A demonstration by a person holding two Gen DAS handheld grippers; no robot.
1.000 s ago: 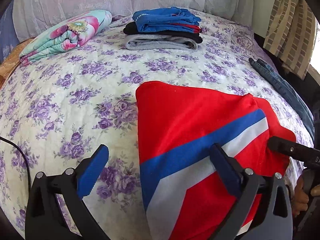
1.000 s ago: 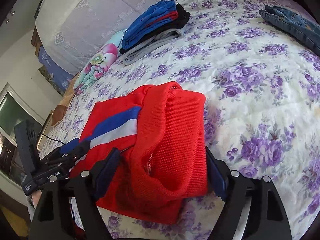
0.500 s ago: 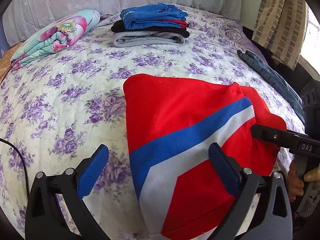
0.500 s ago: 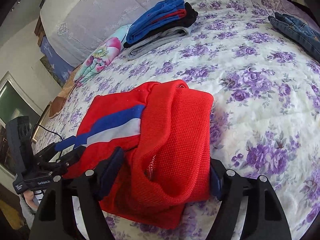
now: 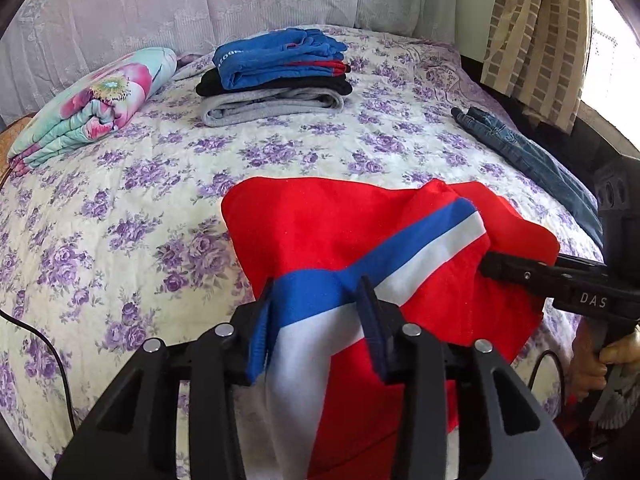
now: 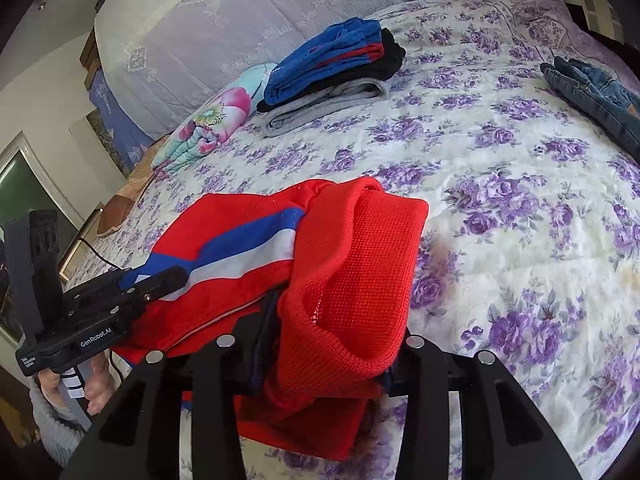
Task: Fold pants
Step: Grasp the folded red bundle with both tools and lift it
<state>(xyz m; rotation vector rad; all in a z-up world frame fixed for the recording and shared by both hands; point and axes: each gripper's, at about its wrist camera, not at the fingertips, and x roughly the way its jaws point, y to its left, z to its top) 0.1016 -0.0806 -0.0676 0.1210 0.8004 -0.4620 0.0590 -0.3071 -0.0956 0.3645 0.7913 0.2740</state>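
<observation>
Red pants (image 5: 340, 232) were bunched on the bed (image 5: 120, 208), gripped at near edges by both tools: left tool (image 5: 316, 320) clenched on the stripe, right tool (image 6: 324, 344) on the knit cuff. Uneven lifting risked a crooked fold; thin bites could slip.

We see red pants (image 5: 328, 236) with blue-white stripe, purple-floral cream bedspread (image 5: 120, 208), blue denim jeans (image 5: 532, 160), blue/black/grey stack (image 5: 276, 76).

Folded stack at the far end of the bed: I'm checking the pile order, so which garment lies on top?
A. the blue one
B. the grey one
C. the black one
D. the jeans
A: in the left wrist view the blue garment tops the black garment and the grey garment; the jeans lie apart.
</observation>
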